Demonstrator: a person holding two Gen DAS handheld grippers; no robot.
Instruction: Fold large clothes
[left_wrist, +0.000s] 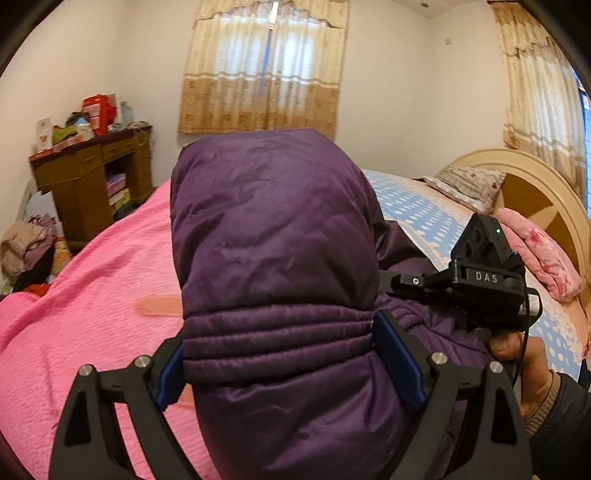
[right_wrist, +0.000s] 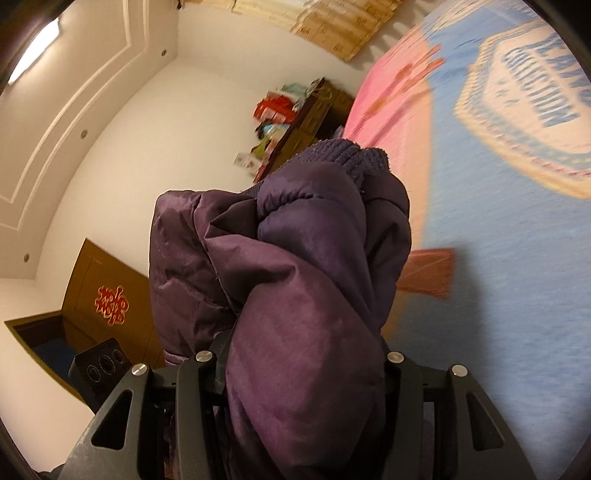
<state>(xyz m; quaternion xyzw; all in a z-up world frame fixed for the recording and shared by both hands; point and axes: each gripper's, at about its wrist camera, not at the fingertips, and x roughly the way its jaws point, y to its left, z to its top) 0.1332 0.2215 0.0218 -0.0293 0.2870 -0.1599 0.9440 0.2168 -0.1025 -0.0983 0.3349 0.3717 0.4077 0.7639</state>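
A puffy purple jacket (left_wrist: 273, 236) fills the middle of the left wrist view, held up above the bed. My left gripper (left_wrist: 291, 354) is shut on a thick quilted bundle of it, blue pads (left_wrist: 397, 362) pressing both sides. In the same view my right gripper's body (left_wrist: 480, 277) shows at the right, held by a hand (left_wrist: 524, 362), its fingers hidden behind the jacket. In the right wrist view, my right gripper (right_wrist: 299, 362) is shut on a bunched fold of the purple jacket (right_wrist: 295, 266), whose knit cuff (right_wrist: 351, 158) sticks up at the top.
The bed carries a pink cover (left_wrist: 96, 295) on the left and a blue patterned sheet (left_wrist: 417, 210) on the right. A pillow (left_wrist: 465, 184) and folded pink cloth (left_wrist: 543, 258) lie by the headboard (left_wrist: 535, 192). A cluttered wooden desk (left_wrist: 88, 177) and a clothes pile (left_wrist: 26, 243) stand at left.
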